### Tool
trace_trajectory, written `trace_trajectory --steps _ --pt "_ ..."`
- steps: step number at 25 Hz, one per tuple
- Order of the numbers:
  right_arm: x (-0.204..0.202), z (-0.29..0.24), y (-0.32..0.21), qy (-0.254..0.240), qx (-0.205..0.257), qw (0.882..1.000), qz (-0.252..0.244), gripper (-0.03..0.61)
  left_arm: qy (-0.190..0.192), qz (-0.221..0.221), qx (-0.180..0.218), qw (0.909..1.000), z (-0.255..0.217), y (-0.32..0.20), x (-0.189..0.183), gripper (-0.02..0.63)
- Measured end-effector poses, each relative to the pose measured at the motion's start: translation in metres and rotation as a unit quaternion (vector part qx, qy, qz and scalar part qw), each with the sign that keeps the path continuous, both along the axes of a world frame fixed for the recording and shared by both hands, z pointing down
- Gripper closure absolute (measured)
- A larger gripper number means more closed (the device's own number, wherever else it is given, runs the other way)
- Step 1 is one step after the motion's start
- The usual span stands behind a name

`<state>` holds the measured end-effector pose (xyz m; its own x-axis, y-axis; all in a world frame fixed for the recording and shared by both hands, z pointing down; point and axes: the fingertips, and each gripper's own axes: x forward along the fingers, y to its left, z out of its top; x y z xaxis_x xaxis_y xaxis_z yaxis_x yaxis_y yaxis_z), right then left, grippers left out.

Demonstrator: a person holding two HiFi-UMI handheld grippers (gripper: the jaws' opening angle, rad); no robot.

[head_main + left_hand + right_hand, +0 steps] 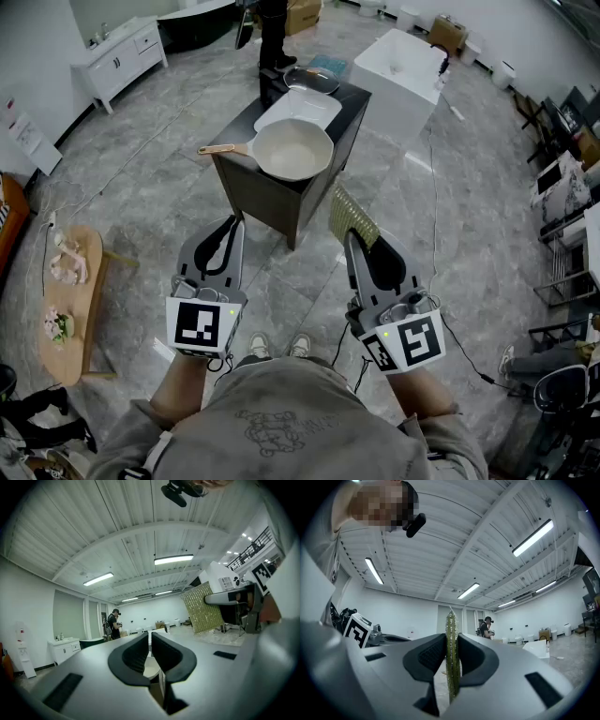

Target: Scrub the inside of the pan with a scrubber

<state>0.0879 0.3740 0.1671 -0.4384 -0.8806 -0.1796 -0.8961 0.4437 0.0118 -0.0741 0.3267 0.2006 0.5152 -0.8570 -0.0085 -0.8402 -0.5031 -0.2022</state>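
**Scrubber pinched, pan waiting on the counter**

A wide room with a grey marbled floor (169,187) spreads below the head view. A white cabinet (122,56) stands against the far left wall and a tall white block (398,70) sits at the upper right. A person (272,33) stands in the background beyond the furniture.

Near the middle is a small dark counter (281,197). On it rests the pan (292,150), cream inside, upright, with its pale handle pointing to the view's left. Just behind the pan lies a white dish (302,106), and at the counter's far end sits a dark round pan (311,80).

Both tools are held over the floor, well short of the counter and apart from each other. The wearer's shoes (277,347) show between them.

The left tongs (228,230) point toward the counter's near left corner. In the left gripper view the two dark jaws are pressed together with nothing caught between them.

The right tongs (352,242) pinch the scrubber (352,217), a thin, glittery green-gold sheet. In the right gripper view it stands edge-on and upright between the pads, rising above the jaw tips. From the head view its free end fans out ahead of the tongs, near the counter's right side but not touching it. The pan is untouched by either tool.
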Motion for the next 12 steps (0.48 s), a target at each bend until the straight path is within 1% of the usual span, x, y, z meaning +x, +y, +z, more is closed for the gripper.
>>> trace_trajectory --steps 4,8,12 --pt "0.006 -0.001 -0.004 -0.014 0.001 1.000 0.002 0.502 -0.006 -0.001 -0.004 1.0000 0.000 -0.003 0.003 0.581" --pt "0.016 0.001 -0.007 -0.027 -0.007 1.000 -0.003 0.502 -0.025 -0.005 -0.006 0.9996 0.003 -0.006 0.011 0.581" --pt "0.027 0.003 -0.009 -0.037 -0.011 0.999 -0.007 0.502 -0.018 -0.004 -0.003 0.9998 0.003 -0.007 0.022 0.581"
